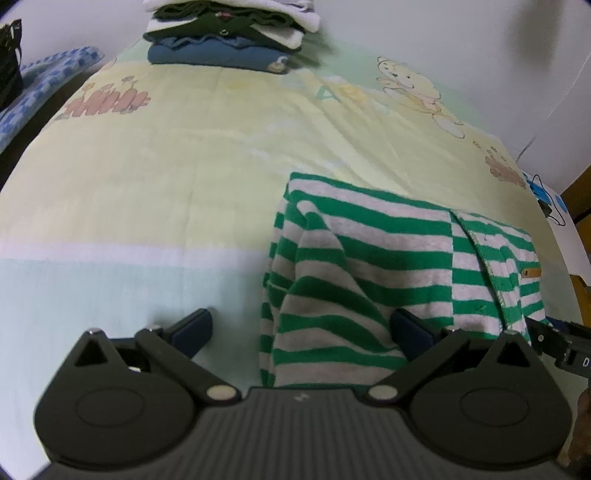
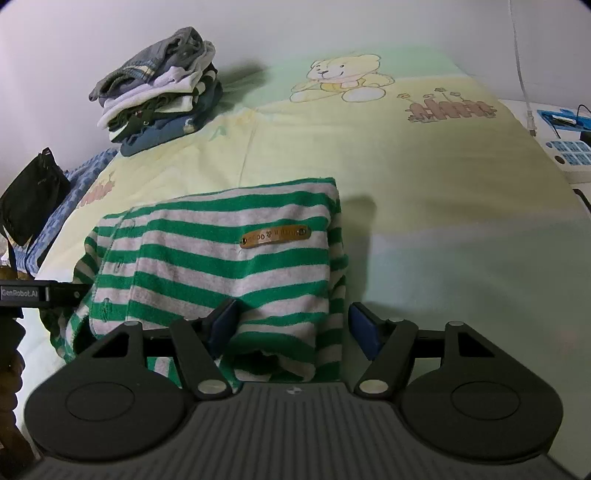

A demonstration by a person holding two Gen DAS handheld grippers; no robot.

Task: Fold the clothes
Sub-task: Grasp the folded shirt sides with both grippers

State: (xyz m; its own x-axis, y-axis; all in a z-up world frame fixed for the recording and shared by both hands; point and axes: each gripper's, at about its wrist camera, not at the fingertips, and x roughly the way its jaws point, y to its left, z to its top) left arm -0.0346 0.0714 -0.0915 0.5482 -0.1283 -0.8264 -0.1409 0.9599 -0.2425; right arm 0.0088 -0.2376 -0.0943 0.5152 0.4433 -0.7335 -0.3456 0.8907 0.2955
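Note:
A green and grey striped garment (image 1: 369, 258) lies folded on the bed, with a brown label (image 2: 275, 236) on top. My left gripper (image 1: 301, 332) is open, its jaws wide apart over the garment's near left edge; its right finger rests against the cloth. My right gripper (image 2: 293, 328) is open over the garment's near right edge, the cloth lying between its blue pads. The left gripper's body (image 2: 37, 293) shows at the left of the right wrist view. The right gripper's body (image 1: 561, 345) shows at the right of the left wrist view.
A stack of folded clothes (image 1: 229, 33) stands at the far end of the bed, also in the right wrist view (image 2: 162, 96). The bed has a yellow and pale green bear-print cover (image 1: 184, 155). A black bag (image 2: 33, 195) hangs at the left. A white table with blue items (image 2: 565, 147) stands at the right.

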